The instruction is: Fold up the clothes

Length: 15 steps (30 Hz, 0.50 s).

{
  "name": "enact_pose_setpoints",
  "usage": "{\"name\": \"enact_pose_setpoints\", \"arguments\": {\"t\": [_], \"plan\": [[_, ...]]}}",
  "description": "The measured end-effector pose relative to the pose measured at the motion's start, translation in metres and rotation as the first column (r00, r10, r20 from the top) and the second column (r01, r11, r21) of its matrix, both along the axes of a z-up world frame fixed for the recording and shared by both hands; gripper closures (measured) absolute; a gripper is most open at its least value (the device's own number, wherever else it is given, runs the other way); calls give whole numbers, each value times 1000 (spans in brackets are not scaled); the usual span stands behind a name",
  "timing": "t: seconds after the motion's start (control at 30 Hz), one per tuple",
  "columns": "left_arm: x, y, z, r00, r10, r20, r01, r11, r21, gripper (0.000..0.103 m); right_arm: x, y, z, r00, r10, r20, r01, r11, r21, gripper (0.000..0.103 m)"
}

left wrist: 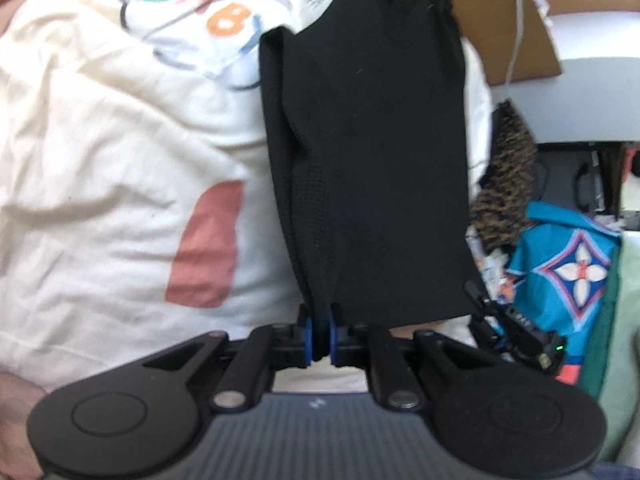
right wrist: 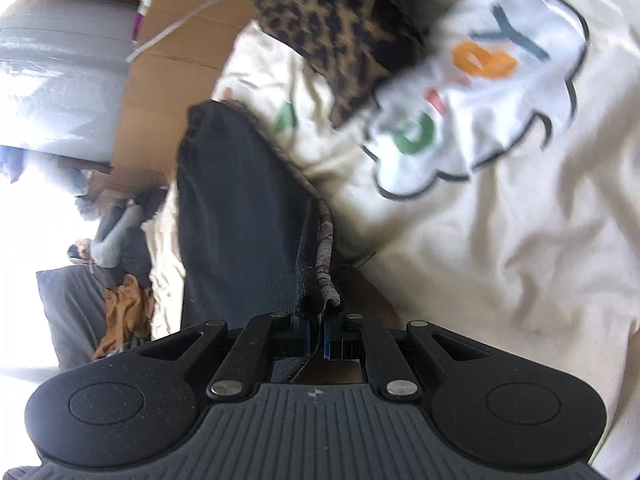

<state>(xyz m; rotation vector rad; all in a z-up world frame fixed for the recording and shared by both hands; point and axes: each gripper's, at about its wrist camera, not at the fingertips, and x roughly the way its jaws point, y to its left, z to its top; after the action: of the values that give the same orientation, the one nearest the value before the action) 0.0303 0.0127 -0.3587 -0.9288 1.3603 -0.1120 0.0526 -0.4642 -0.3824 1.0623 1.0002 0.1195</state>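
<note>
Black garment (left wrist: 372, 152) pinched between left gripper (left wrist: 320, 334) fingers and right gripper (right wrist: 318, 334) fingers.

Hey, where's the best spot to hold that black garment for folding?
By its edge, one corner per gripper, as now: the left gripper and right gripper are shut on the black garment, which hangs flat over the cream bedsheet.

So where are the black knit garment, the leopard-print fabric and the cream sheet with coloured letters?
Black knit garment (left wrist: 372, 152): left wrist view, middle of the hanging cloth.
Leopard-print fabric (right wrist: 340, 28): right wrist view, centre of the spotted patch.
Cream sheet with coloured letters (left wrist: 100, 128): left wrist view, plain wrinkled area.
</note>
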Motion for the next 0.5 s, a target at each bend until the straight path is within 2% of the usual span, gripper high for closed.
{"name": "enact_pose_setpoints", "arguments": {"t": [0.1,0.2,0.27,0.3,0.37,0.5], "plan": [[-2,-2,-22,999,21,-30,-21,1000,4,95,0,1,-11,1000,3,-21,-3,1000,-6,98],[-3,-4,-32,999,31,-41,-31,1000,0,95,0,0,-16,999,14,-31,-14,1000,-25,89],[-2,-2,-35,999,30,-43,-30,1000,-2,94,-1,-5,-15,1000,17,-21,-18,999,-38,66],[-2,0,-37,998,32,-46,-32,999,-7,94,-1,-8,-14,1000,19,-10,-19,999,-48,62],[-2,2,-39,999,27,-44,-28,1000,-9,94,0,-16,-12,1000,31,2,-31,998,-60,59],[-1,2,-41,999,11,-36,-11,1000,-4,94,16,-26,-14,992,123,7,-122,991,-57,59]]}}
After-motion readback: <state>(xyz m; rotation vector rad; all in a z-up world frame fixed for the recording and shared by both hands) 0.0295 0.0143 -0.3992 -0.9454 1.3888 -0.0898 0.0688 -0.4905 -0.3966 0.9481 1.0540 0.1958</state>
